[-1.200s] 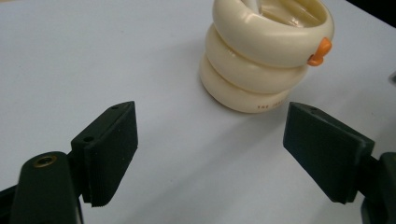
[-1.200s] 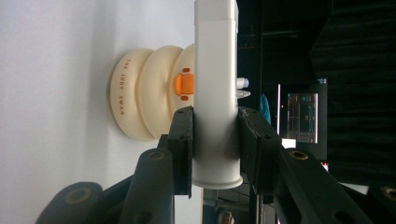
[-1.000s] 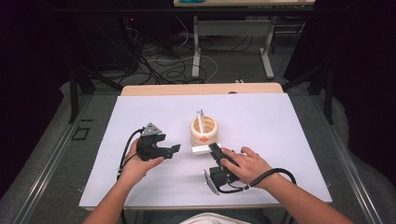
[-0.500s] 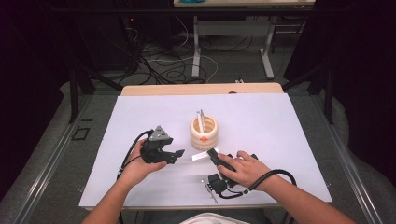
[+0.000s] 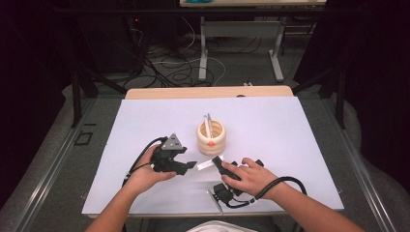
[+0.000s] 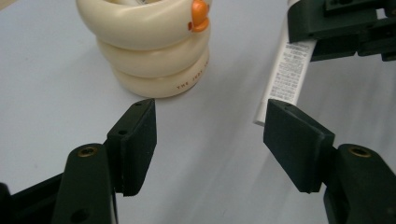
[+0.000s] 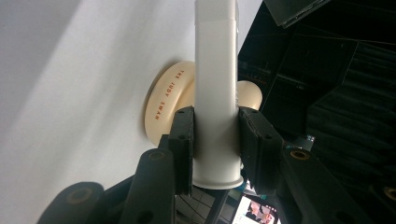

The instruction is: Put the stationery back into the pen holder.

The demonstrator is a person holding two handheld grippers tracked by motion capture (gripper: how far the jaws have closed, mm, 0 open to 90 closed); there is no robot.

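We have the white tube (image 7: pixel 215 93) clamped in our right tongs (image 7: pixel 215 144), held level above the worktop (image 5: pixel 290 125) near its front edge so its free end points at our left tongs (image 6: pixel 210 135). Those have just been closing but remain apart, nothing between them, the tube end beside one pad. The cream ringed holder (image 5: pixel 211 137) waits mid-worktop, probably the tube's destination.

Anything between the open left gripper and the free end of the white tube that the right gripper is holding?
Nothing visible. The white tube, clamped by the right gripper, ends beside the left gripper, whose jaws have just been closing with nothing between them.
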